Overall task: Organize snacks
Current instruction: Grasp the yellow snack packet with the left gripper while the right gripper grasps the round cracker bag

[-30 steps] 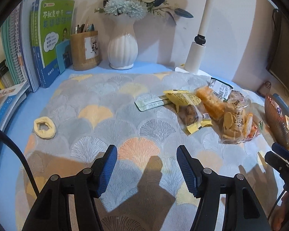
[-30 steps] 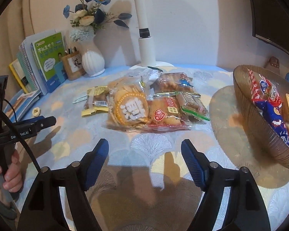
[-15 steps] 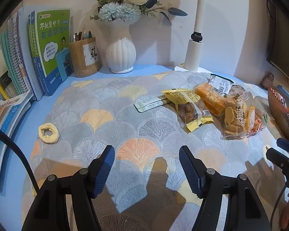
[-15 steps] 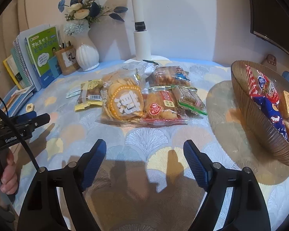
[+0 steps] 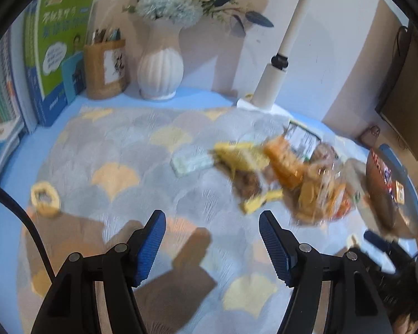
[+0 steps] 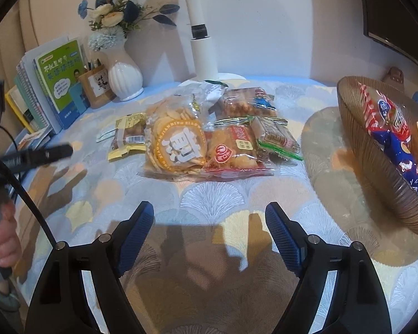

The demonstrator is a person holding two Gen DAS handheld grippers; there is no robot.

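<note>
snack pile | ahead of empty right hand-held gripper | apart

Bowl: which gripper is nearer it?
Right. The right gripper has the bowl just to its right; the left gripper sits beyond the snack pile.

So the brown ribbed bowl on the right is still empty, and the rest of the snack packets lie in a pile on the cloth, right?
Not quite: the brown ribbed bowl is not empty. The right wrist view shows a red and blue packet already lying in it. The other snack packets do lie in a pile on the cloth.
</note>
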